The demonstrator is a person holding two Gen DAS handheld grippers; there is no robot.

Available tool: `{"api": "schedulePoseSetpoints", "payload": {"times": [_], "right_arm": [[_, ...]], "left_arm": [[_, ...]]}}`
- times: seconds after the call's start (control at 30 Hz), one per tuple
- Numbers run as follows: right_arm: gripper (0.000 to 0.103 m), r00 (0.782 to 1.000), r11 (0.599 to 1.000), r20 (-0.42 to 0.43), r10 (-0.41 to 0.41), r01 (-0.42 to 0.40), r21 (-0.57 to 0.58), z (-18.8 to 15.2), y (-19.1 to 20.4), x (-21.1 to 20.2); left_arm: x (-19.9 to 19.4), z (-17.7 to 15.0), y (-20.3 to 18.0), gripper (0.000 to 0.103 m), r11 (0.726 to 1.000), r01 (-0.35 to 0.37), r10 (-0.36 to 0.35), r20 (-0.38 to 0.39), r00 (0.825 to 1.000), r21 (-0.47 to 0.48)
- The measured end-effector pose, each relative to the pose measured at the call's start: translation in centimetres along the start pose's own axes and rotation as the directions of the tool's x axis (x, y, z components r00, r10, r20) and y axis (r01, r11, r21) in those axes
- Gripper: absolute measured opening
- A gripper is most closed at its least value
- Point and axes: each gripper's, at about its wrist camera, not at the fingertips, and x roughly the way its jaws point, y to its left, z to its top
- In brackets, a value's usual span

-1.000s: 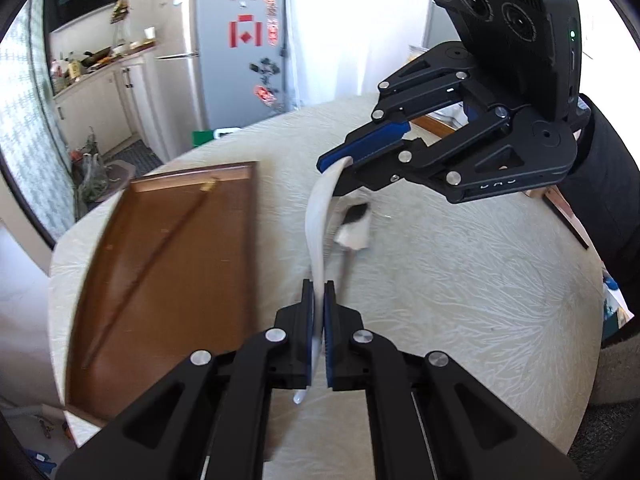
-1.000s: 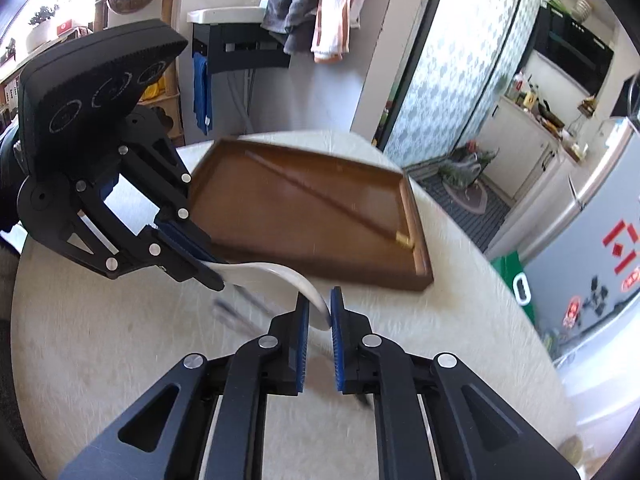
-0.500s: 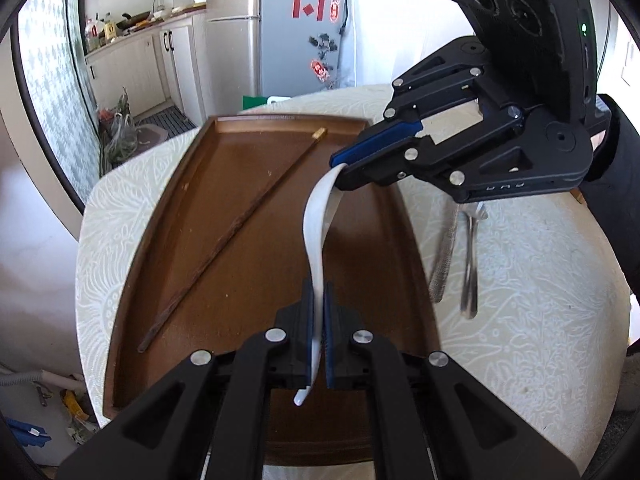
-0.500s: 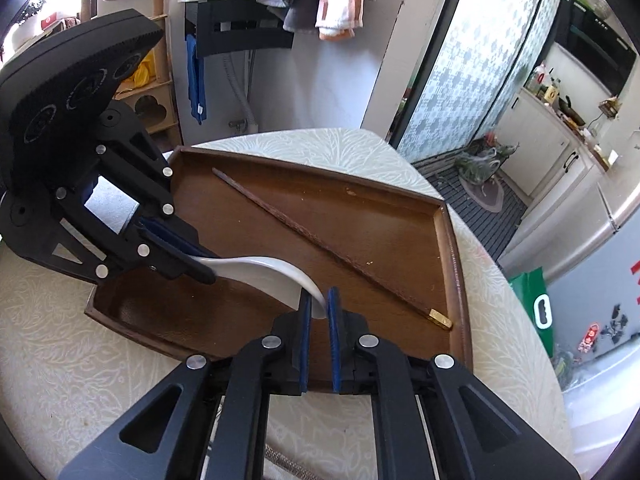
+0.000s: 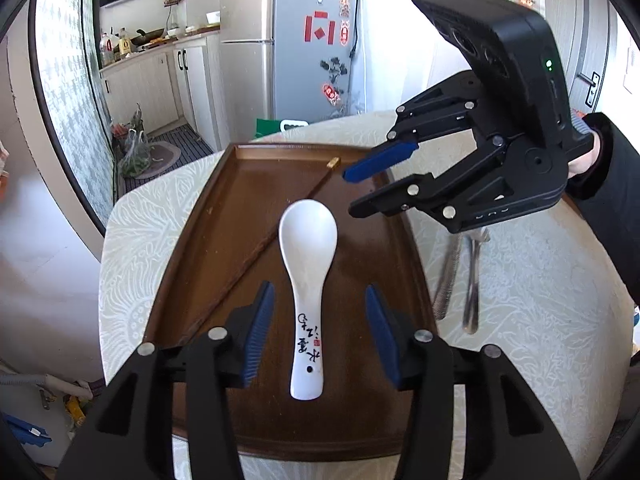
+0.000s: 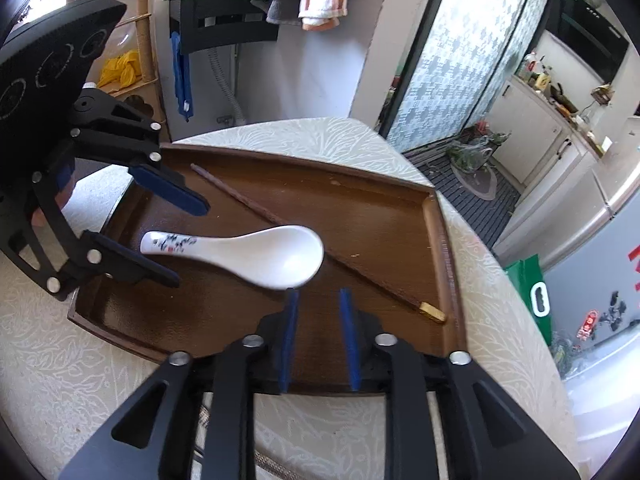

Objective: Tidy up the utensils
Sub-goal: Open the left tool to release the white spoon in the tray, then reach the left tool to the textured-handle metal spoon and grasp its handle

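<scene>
Only your left wrist view showed the metal utensils [image 5: 472, 280] lying on the bench [image 5: 540, 300] beside the tray [image 5: 192, 240]. The tray held the spoon [image 5: 308, 272] and a chopstick [image 6: 320, 248]. Your left tongs [image 5: 320, 332] and right tongs [image 6: 318, 336] were spread, gripping nothing.

Bright daylight, blown-out walls, fisheye-bent edges, dark vignetted corners

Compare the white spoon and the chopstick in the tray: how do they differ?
The white spoon is broad, glossy ceramic with a rounded bowl and inked characters on its handle; the chopstick is a thin, dark brown stick with a gold tip. The spoon runs along the tray's length; the chopstick lies diagonally, passing under the spoon's bowl. Both lie flat in the brown tray, held by neither gripper.
</scene>
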Motion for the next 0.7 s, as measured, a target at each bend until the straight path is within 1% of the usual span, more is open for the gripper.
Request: {"api": "schedulePoseSetpoints", "payload": {"times": [0.03, 0.07, 0.1, 0.13, 0.23, 0.3, 0.37, 0.53, 0.63, 0.7], "right_arm": [[0.04, 1.0, 1.0, 0.009, -0.003, 0.003, 0.006, -0.2, -0.1, -0.6], [0.044, 1.0, 1.0, 0.022, -0.015, 0.015, 0.011, -0.5, -0.3, -1.5], [0.051, 0.999, 1.0, 0.033, -0.027, 0.026, 0.016, -0.8, -0.3, -2.3], [0.059, 0.999, 0.999, 0.042, -0.034, 0.033, 0.019, -1.3, -0.3, -3.2], [0.068, 0.996, 0.998, 0.058, -0.062, 0.061, 0.017, -2.7, -0.1, -5.6], [0.071, 0.994, 0.996, 0.066, -0.082, 0.081, 0.026, -3.7, -0.2, -7.1], [0.074, 0.992, 0.994, 0.076, -0.106, 0.103, 0.041, -4.9, -0.2, -8.9], [0.075, 0.988, 0.99, 0.079, -0.129, 0.123, 0.073, -7.8, 0.1, -11.8], [0.075, 0.989, 0.989, 0.067, -0.134, 0.129, 0.074, -9.7, 0.5, -12.4], [0.075, 0.99, 0.989, 0.052, -0.129, 0.125, 0.075, -10.6, 0.8, -12.2]], "left_arm": [[-0.2, 0.2, -0.1, 0.055, 1.0, 0.001, -0.001, 0.002, 1.0, 0.006], [-0.7, 0.4, -0.4, 0.059, 1.0, -0.006, 0.006, 0.009, 1.0, 0.013], [-1.1, 0.5, -1.0, 0.061, 1.0, -0.012, 0.012, 0.016, 1.0, 0.017], [-1.5, 0.4, -1.4, 0.061, 1.0, -0.008, 0.008, 0.019, 1.0, 0.024], [-2.0, 0.4, -3.1, 0.064, 0.999, -0.001, 0.0, 0.021, 1.0, 0.048], [-2.4, 0.3, -4.7, 0.072, 0.997, 0.012, -0.013, 0.024, 1.0, 0.071], [-2.4, 0.3, -6.5, 0.073, 0.995, 0.023, -0.026, 0.025, 0.999, 0.102], [-1.5, 0.4, -10.4, 0.074, 0.986, 0.071, -0.073, 0.008, 0.997, 0.153], [-0.4, 0.0, -12.3, 0.074, 0.979, 0.092, -0.092, -0.012, 0.996, 0.181], [0.4, -0.3, -13.0, 0.074, 0.978, 0.101, -0.098, -0.024, 0.995, 0.184]]}}
